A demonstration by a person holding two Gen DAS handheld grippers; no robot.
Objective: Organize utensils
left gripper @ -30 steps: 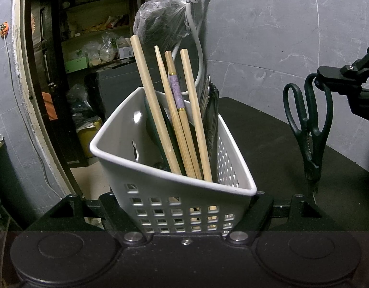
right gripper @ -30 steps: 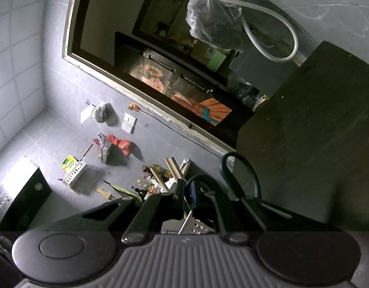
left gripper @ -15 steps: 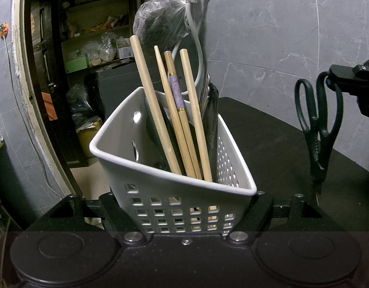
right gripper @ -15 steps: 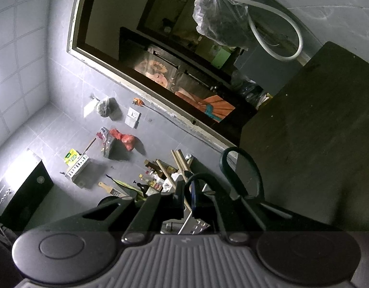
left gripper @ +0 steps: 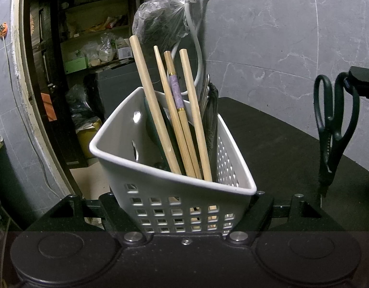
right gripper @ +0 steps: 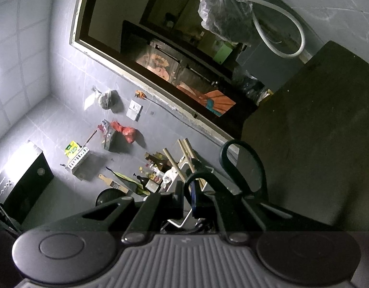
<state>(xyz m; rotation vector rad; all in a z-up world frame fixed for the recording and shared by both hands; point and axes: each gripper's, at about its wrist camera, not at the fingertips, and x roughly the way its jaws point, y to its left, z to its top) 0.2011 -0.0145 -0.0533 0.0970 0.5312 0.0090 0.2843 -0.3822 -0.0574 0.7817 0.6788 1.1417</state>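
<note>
A white perforated utensil basket (left gripper: 174, 206) sits between the fingers of my left gripper (left gripper: 184, 199), which is shut on its sides. Several wooden sticks (left gripper: 158, 124) and chopsticks stand in it, with dark metal utensils (left gripper: 209, 110) behind them. To its right, black-handled scissors (left gripper: 333, 129) hang blades down over the dark table (left gripper: 268, 132), held by a handle loop in my right gripper (left gripper: 352, 81). In the right wrist view my right gripper (right gripper: 188, 196) is shut on one loop of the scissors (right gripper: 244, 168), and the basket's rim (right gripper: 182, 223) shows beyond the fingers.
A grey marble wall (left gripper: 280, 36) backs the table. A tap with a white hose (left gripper: 196, 36) and a hanging plastic bag (left gripper: 158, 21) are behind the basket. An open doorway with cluttered shelves (left gripper: 88, 48) lies to the left, past the table's edge.
In the left wrist view the scissors and my right gripper have drifted right, away from the basket. The basket and my left gripper have stayed put.
</note>
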